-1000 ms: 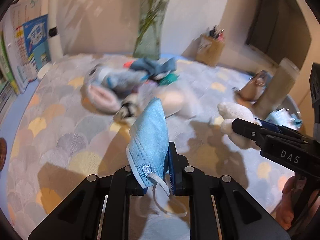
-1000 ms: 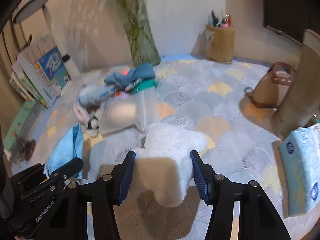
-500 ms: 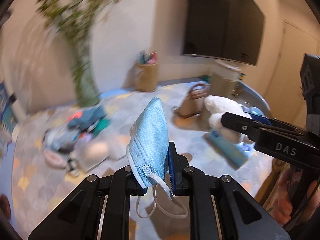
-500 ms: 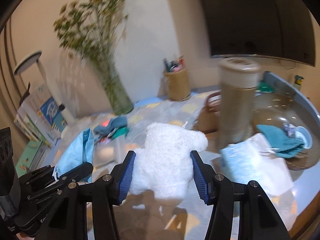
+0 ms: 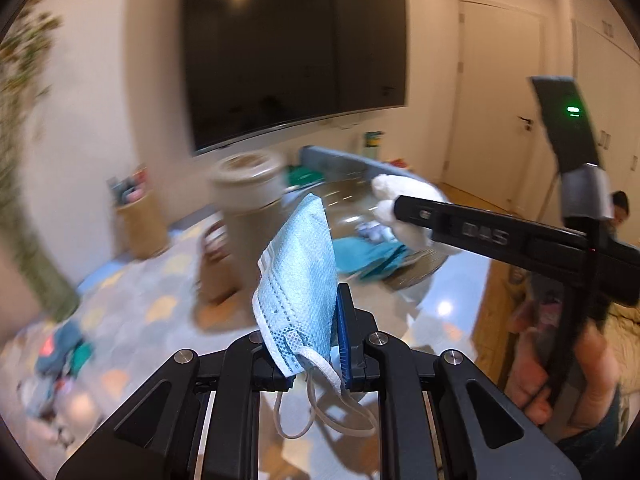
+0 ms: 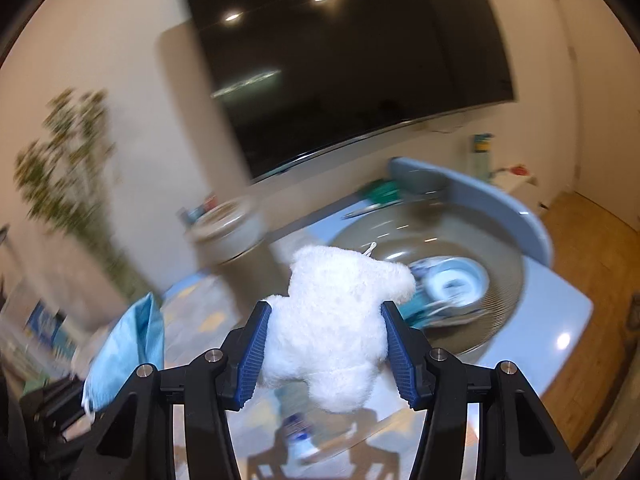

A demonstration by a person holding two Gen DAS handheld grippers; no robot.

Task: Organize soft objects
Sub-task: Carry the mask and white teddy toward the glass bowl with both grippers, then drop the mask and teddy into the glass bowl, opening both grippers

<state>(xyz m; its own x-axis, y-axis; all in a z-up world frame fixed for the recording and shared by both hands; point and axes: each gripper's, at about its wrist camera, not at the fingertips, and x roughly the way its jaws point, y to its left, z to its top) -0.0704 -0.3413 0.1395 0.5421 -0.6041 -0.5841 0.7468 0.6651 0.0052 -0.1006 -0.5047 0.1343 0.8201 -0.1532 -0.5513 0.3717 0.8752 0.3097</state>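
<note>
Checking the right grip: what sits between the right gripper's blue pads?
In the right wrist view, only the white plush toy fills the right gripper, pads pressing both its sides.

Both grippers are matte black linkage frames with silver round-headed screws at the pivots behind the jaws, which carry ribbed blue pads, and the right gripper (image 5: 404, 216) bears pale raised lettering along its arm, while the left gripper (image 5: 320, 344) shows four such screws.

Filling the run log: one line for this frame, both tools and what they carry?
left tool: shut on face mask | right tool: shut on white plush toy | both: held above table
</note>
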